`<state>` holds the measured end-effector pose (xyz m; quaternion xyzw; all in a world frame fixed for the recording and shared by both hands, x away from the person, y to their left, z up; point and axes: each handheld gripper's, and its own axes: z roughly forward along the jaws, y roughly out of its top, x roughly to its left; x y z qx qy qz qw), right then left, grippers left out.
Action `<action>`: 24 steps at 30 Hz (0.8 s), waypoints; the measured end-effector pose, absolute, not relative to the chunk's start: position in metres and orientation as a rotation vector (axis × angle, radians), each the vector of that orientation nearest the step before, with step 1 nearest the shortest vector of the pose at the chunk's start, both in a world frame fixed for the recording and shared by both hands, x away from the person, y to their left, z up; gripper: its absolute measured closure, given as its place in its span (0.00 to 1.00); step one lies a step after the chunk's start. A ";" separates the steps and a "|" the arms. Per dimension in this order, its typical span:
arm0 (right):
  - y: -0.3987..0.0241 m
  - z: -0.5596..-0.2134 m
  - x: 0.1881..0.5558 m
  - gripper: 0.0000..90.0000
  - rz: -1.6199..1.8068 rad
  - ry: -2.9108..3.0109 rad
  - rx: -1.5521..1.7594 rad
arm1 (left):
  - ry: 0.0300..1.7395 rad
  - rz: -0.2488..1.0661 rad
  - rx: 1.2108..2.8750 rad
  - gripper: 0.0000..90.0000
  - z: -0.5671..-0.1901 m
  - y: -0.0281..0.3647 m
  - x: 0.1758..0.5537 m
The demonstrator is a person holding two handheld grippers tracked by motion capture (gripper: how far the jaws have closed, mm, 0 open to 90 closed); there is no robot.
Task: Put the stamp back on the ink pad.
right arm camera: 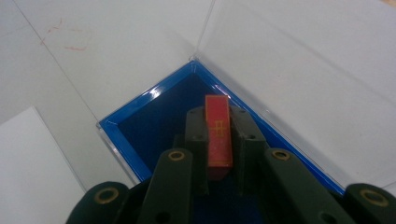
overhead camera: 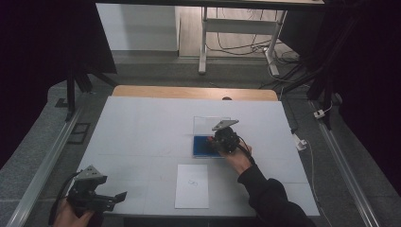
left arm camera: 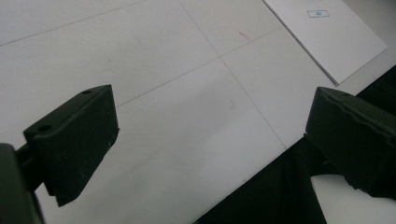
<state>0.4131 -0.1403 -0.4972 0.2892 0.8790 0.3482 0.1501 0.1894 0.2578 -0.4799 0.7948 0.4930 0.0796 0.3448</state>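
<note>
The right tool (right arm camera: 218, 140) pinches a red block (right arm camera: 218, 133) above the blue tray (right arm camera: 135, 140), not yet released, while the left tool (left arm camera: 210, 140) waits spread.

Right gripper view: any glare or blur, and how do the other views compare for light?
Right gripper view: sharp on the red tile, glints on the blue tray rim; high view: dim, black at both sides; left gripper view: evenly lit, jaws soft at close range.
</note>
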 end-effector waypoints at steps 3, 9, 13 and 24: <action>-0.140 -0.498 0.413 0.88 1.003 2.522 0.834 | 1.280 0.207 2.064 0.03 -0.480 0.258 0.189; -0.140 -0.498 0.413 0.82 1.007 2.518 0.842 | 1.279 0.207 2.064 0.03 -0.480 0.258 0.189; -0.141 -0.493 0.412 0.80 1.031 2.503 0.844 | 1.279 0.208 2.064 0.03 -0.480 0.258 0.189; -0.147 -0.476 0.406 0.60 1.101 2.500 0.882 | 1.282 0.207 2.062 0.03 -0.480 0.258 0.189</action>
